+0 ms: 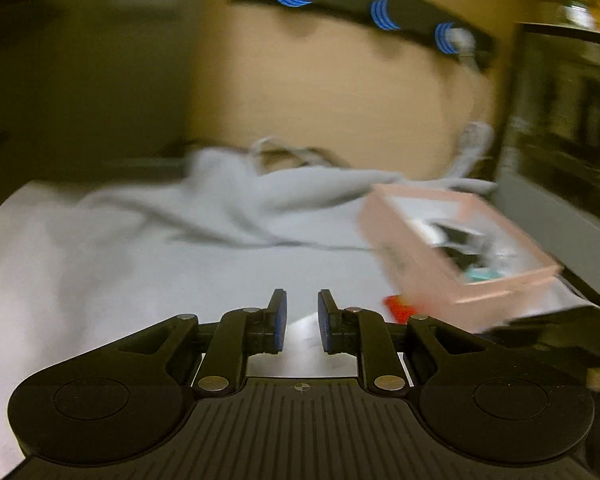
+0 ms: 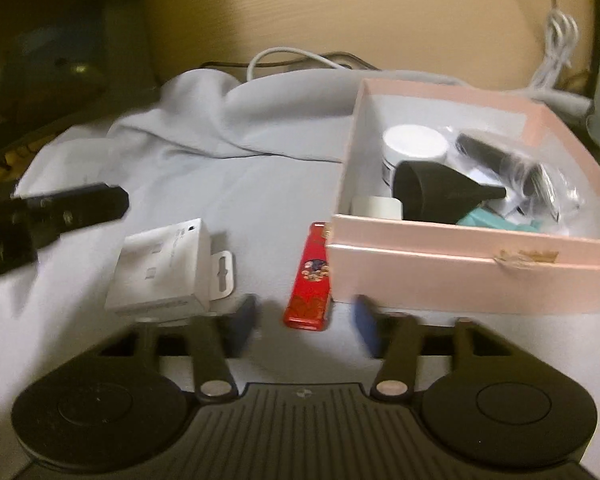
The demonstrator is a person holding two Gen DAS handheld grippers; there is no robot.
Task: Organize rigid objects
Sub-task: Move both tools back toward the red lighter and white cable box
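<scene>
An open pink box (image 2: 460, 276) stands on the grey cloth (image 2: 220, 160) and holds a white jar (image 2: 414, 144), a black funnel-shaped piece (image 2: 440, 188), a teal item and wrapped dark things. A flat red case (image 2: 310, 276) lies against the box's left corner. Its near end sits between the blurred fingers of my right gripper (image 2: 304, 308), which stand apart and do not touch it. A small white carton (image 2: 160, 268) lies to its left. My left gripper (image 1: 302, 308) is shut on nothing above bare cloth (image 1: 140, 248), left of the pink box (image 1: 416, 264) and red case (image 1: 398, 308).
The other gripper shows as a blurred black shape (image 2: 60, 208) at the left of the right wrist view. White cables (image 2: 556, 40) hang behind the box. A beige wall with a black strip (image 1: 380, 12) backs the surface, and a dark cabinet (image 1: 560, 120) stands at the right.
</scene>
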